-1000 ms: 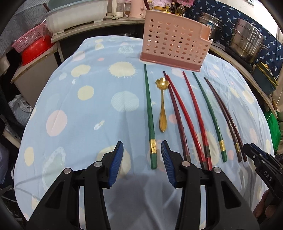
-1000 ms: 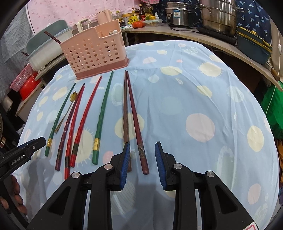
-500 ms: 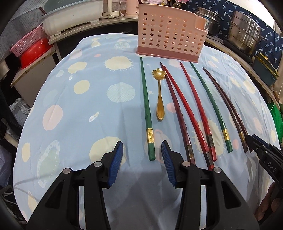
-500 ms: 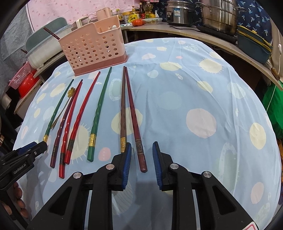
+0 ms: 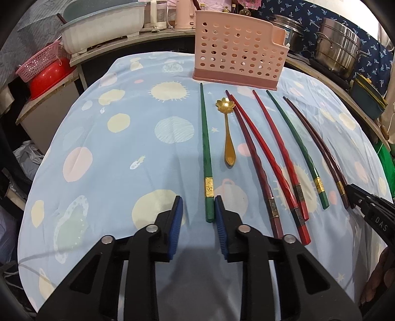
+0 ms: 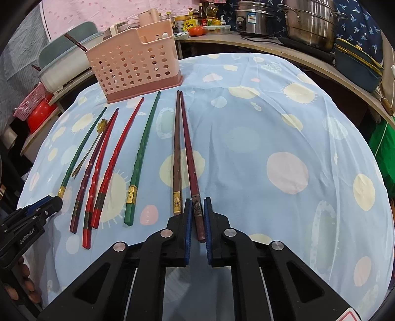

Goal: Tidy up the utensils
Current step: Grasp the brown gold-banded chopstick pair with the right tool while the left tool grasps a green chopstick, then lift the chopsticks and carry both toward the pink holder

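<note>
Several chopsticks lie side by side on a blue dotted cloth (image 5: 111, 153), in front of a pink perforated utensil basket (image 5: 238, 63), also in the right wrist view (image 6: 134, 71). My left gripper (image 5: 198, 210) is open, its jaws straddling the butt end of the leftmost green chopstick (image 5: 206, 153). A gold flower spoon (image 5: 227, 133) lies beside it. My right gripper (image 6: 197, 213) is narrowly open around the butt of the rightmost dark red chopstick (image 6: 190, 158), next to a brown chopstick (image 6: 176, 153); contact is unclear.
Red (image 5: 279, 158) and green (image 5: 296, 150) chopsticks lie between the two grippers. Steel pots (image 6: 308, 22) stand on a shelf behind the table. A basin (image 5: 103, 27) and a red bowl (image 5: 48, 76) are at the back left.
Both grippers have moved forward to the chopstick ends. The right jaws have narrowed around the dark red chopstick. The left jaws now straddle the green one and have narrowed slightly.
</note>
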Demonstrator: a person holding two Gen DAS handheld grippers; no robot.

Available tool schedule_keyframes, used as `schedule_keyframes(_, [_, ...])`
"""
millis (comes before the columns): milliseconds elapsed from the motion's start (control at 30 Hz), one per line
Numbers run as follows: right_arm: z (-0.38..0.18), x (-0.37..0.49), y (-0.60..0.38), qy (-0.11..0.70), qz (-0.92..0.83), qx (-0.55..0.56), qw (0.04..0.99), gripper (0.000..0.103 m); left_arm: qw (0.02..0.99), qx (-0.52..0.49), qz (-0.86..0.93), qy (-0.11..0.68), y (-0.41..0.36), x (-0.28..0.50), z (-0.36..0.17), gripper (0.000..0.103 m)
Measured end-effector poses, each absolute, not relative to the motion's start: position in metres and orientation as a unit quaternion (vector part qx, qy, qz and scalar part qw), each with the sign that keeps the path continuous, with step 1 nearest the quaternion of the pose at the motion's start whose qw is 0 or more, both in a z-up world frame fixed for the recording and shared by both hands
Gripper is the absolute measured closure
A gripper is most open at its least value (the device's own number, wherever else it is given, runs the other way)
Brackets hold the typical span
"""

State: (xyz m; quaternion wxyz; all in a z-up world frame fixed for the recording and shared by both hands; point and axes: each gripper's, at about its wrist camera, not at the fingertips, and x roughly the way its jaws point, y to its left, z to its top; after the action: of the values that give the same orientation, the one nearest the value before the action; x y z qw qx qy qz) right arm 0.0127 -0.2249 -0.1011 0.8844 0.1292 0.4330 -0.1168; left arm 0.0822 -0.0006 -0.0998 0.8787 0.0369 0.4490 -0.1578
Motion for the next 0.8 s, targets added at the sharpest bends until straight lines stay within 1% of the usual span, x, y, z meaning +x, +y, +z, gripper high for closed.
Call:
schedule_keyframes(333, [-0.101, 0.013, -0.225, 0.433, -0.116, 0.132, 0.884, 0.094, 0.882, 0.035, -0.155, 0.444, -0.004, 0.091, -0.101, 0.080])
schedule_keyframes(400, [-0.100, 0.013, -0.225, 0.434, -0.115, 0.132, 0.884, 0.094, 0.882, 0.035, -0.158, 0.443, -0.006, 0.092, -0.100, 0.086])
schedule_keyframes(433, [-0.100, 0.013, -0.226, 0.434, -0.114, 0.132, 0.884, 0.094, 0.881, 0.036, -0.161, 0.444, -0.006, 0.092, -0.100, 0.094])
schedule_keyframes(467, [-0.100, 0.013, -0.226, 0.433, -0.113, 0.133, 0.884, 0.094, 0.881, 0.037, -0.161, 0.444, -0.007, 0.091, -0.100, 0.096])
schedule_keyframes(633, [-0.095, 0.010, -0.226, 0.427, -0.112, 0.140, 0.886, 0.095, 0.878, 0.030, -0.167, 0.448, -0.004, 0.089, -0.094, 0.096])
schedule_keyframes(800, [-0.080, 0.005, -0.225, 0.410, -0.107, 0.144, 0.894, 0.095, 0.882, 0.019, -0.173, 0.438, 0.001, 0.083, -0.076, 0.096])
